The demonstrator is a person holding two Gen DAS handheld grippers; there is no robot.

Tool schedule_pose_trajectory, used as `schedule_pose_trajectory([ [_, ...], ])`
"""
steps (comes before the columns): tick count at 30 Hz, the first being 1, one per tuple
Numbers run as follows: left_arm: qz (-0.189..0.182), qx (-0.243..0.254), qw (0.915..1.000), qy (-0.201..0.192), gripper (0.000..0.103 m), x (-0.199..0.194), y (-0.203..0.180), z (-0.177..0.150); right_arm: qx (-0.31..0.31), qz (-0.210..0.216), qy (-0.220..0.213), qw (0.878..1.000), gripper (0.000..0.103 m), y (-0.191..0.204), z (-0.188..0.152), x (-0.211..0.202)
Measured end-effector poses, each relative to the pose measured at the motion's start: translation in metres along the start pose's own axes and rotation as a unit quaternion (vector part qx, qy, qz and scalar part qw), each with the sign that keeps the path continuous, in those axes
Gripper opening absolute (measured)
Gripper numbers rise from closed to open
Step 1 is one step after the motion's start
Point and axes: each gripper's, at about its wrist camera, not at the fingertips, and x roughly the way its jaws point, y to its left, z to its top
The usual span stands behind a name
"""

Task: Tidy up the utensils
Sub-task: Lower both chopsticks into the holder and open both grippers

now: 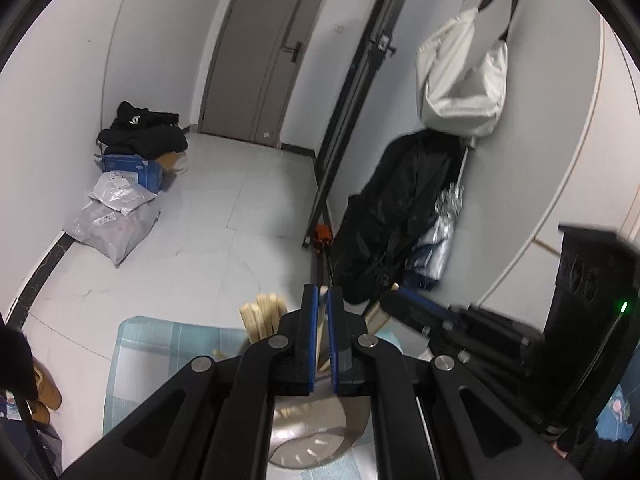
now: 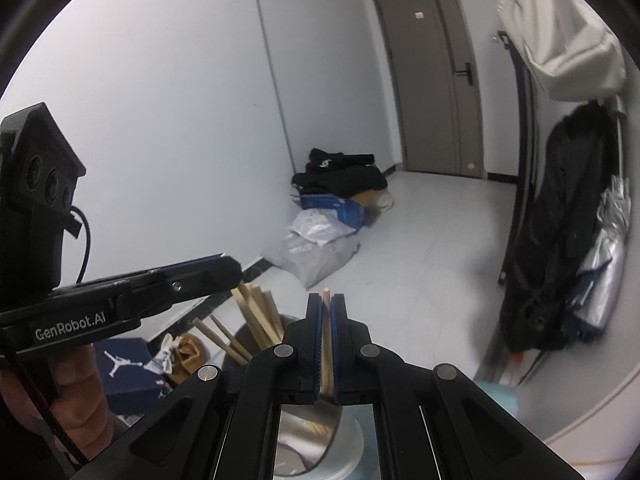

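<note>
A round metal utensil holder (image 1: 316, 436) stands on a light blue checked cloth (image 1: 160, 344), directly below both grippers; it also shows in the right wrist view (image 2: 316, 440). Several pale wooden chopsticks (image 1: 262, 318) lean in it, also in the right wrist view (image 2: 256, 316). My left gripper (image 1: 323, 300) is shut on a thin stick that runs between its blue pads down toward the holder. My right gripper (image 2: 327, 304) is shut on a single wooden chopstick (image 2: 327, 344), held upright above the holder. Each gripper shows from the side in the other's view.
Beyond the table lies a grey tiled floor with a pile of parcels and black clothes (image 1: 132, 168) by the far wall. A dark coat (image 1: 396, 216) and a white bag (image 1: 460, 80) hang on the right. A blue shoe box (image 2: 128, 372) sits low left.
</note>
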Motion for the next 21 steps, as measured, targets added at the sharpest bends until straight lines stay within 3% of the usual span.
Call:
schedule_pose_trajectory([
  [4, 0.004, 0.001, 0.9997, 0.023, 0.001, 0.0, 0.001, -0.008, 0.003, 0.001, 0.01, 1.0, 0.006, 0.001, -0.005, -0.003],
  [9, 0.027, -0.014, 0.9993, 0.023, 0.002, -0.013, 0.005, -0.008, 0.006, 0.012, 0.004, 1.0, 0.006, 0.005, -0.007, -0.018],
  [11, 0.04, -0.018, 0.9989, 0.018, 0.012, -0.019, 0.006, -0.008, 0.007, 0.009, -0.003, 1.0, 0.01, 0.007, -0.012, -0.025],
  [13, 0.053, -0.024, 0.9982, 0.009, 0.042, -0.027, 0.007, -0.01, 0.01, 0.005, -0.007, 1.0, 0.014, 0.008, -0.014, -0.033],
  [15, 0.064, -0.029, 0.9975, -0.006, 0.055, -0.036, 0.007, -0.011, 0.014, 0.001, -0.01, 1.0, 0.018, 0.01, -0.017, -0.041],
  [18, 0.084, -0.026, 0.996, -0.018, 0.055, -0.049, 0.004, -0.014, 0.02, -0.004, -0.019, 1.0, 0.03, 0.015, -0.022, -0.055],
  [21, 0.101, -0.026, 0.994, -0.033, 0.063, -0.057, 0.002, -0.017, 0.019, -0.004, -0.03, 0.999, 0.039, 0.022, -0.026, -0.068],
])
